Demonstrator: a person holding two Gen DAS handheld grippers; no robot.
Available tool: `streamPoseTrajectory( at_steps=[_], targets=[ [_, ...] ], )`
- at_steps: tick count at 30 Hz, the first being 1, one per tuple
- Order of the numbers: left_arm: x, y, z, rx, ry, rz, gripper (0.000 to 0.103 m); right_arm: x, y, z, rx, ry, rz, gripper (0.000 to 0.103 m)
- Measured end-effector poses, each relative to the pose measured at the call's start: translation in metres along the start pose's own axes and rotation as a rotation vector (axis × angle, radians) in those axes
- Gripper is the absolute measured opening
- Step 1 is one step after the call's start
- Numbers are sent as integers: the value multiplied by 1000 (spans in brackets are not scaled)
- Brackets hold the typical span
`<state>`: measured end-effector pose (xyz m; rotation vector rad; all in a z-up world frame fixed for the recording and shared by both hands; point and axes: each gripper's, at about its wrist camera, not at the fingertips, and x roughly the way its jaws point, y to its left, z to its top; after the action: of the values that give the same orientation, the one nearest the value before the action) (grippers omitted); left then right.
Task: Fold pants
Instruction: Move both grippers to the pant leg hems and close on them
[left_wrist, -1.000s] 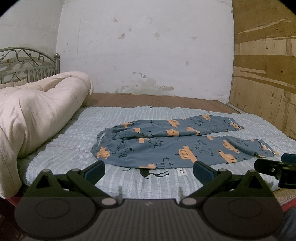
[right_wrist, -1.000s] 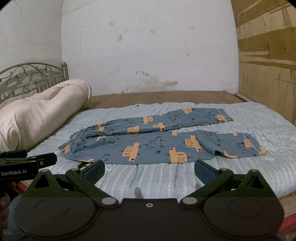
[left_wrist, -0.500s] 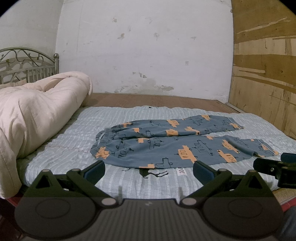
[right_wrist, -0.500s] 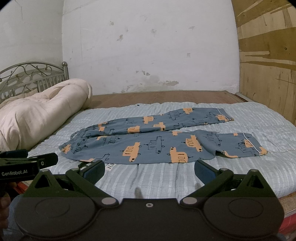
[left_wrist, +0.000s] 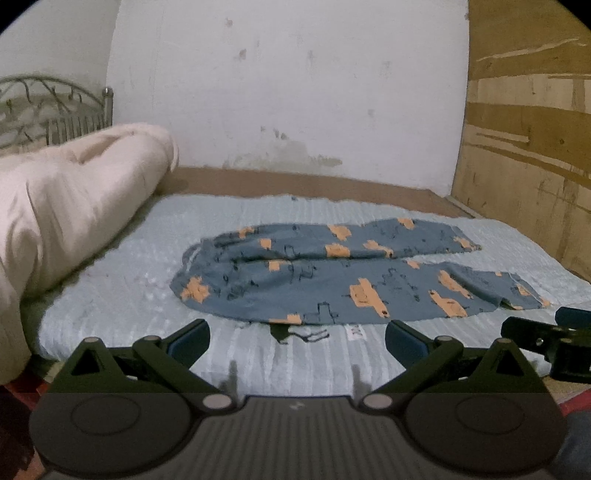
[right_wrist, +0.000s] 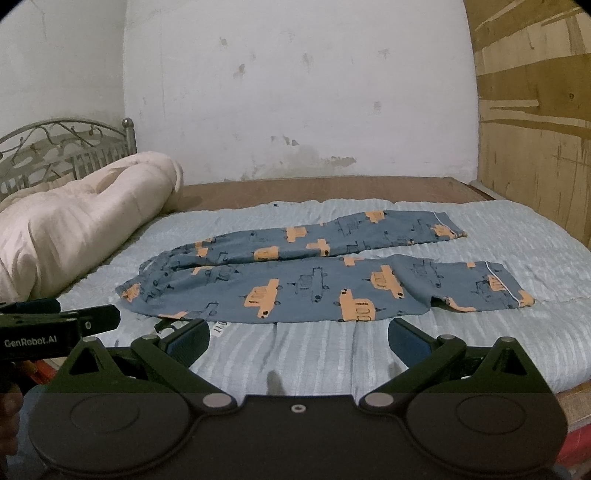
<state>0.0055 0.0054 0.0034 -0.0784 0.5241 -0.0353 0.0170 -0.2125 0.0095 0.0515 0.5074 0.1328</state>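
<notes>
Two grippers: left gripper (left_wrist: 297, 338) and right gripper (right_wrist: 299, 338), jaws spread wide, holding nothing, at the near bed edge
Pants (right_wrist: 314, 275): flat on the bed (right_wrist: 480, 343), unfolded, waist left, legs right
Duvet (left_wrist: 70, 206): rolled, left of pants

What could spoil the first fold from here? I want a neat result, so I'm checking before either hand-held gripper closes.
1. The pants lie with legs spread in a V; folding now would probably leave them misaligned.
2. The near cuff is already creased, and that may get folded in.
3. Both the left hand-held gripper and the right hand-held gripper are open above the striped sheet, so either might pinch it too.
</notes>
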Motion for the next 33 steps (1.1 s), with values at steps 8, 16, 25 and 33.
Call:
streamPoseTrajectory(
  at_steps=[8, 16, 25, 33],
  targets=[
    [19, -4, 5, 21, 32, -3, 103, 16, -3, 10, -8, 46, -4, 102],
    [46, -5, 17, 43, 63, 23, 103, 46, -10, 19, -7, 99, -17, 102],
    [97, -2, 40, 72, 126, 71, 103, 97, -19, 34, -4, 166, -7, 102],
    [163, 4, 84, 99, 153, 119, 103, 156, -28, 69, -39, 140, 69, 102]
  ],
)
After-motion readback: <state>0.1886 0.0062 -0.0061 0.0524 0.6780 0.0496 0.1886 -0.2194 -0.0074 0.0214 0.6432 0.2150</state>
